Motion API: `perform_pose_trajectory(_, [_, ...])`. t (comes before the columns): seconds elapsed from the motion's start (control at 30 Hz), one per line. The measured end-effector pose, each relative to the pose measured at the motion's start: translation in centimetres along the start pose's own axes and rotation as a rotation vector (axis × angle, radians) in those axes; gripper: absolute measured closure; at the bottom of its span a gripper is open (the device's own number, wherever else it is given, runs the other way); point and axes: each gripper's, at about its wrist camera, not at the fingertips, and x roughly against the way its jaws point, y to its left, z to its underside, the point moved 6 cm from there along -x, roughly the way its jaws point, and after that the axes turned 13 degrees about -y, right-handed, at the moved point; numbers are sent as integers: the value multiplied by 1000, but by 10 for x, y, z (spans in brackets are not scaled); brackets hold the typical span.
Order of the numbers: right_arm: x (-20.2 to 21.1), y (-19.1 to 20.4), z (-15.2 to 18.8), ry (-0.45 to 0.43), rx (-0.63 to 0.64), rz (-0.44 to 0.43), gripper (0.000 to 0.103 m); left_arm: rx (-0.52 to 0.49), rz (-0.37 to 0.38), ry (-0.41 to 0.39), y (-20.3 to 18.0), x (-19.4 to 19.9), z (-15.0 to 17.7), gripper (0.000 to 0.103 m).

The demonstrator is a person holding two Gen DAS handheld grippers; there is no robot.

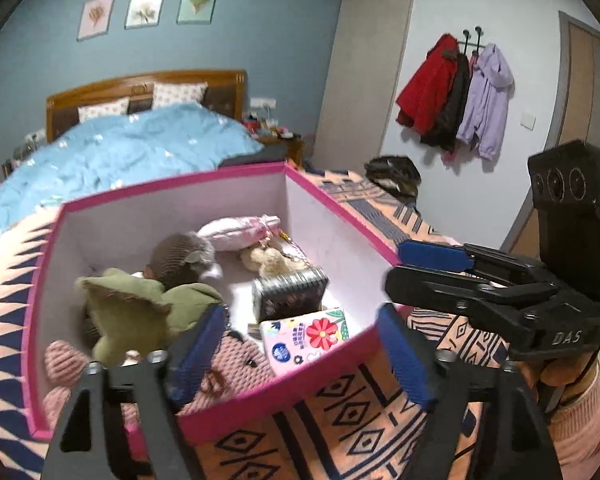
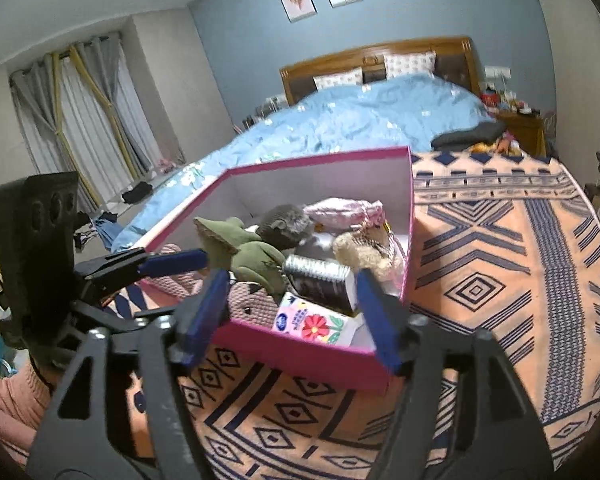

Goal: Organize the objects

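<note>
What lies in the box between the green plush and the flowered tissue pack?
In the left wrist view, the pink knitted toy lies between the green plush and tissue pack.

Beyond the claw, a bed [image 2: 364, 120] with a blue duvet [image 1: 140, 148] and wooden headboard [image 2: 380, 56] stands against a blue wall bearing three framed prints [image 1: 146, 8]. Right of the claw, red, dark and lilac coats [image 1: 456, 96] hang on wall hooks beside a door [image 1: 580, 80]. To its left, grey curtains [image 2: 80, 120] cover a window, with clothes [image 2: 136, 192] strewn on the floor.
</note>
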Motion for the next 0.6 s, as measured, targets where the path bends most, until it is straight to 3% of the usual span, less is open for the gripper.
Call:
perform_pose_trajectory(0.1, [15, 10, 6, -31, 28, 1, 16, -1, -33, -58, 3, 27, -1, 13])
perform_pose_trajectory(0.2, [26, 19, 17, -45, 50, 21, 0, 30, -81, -108, 10, 48, 2, 0])
perform_pose_trajectory(0.5, [34, 40, 55, -12, 93, 70, 0, 31, -223, -112, 23, 73, 28, 0])
perform_pose_trajectory(0.6, [33, 43, 64, 2, 91, 75, 0, 52, -232, -90, 27, 76, 37, 0])
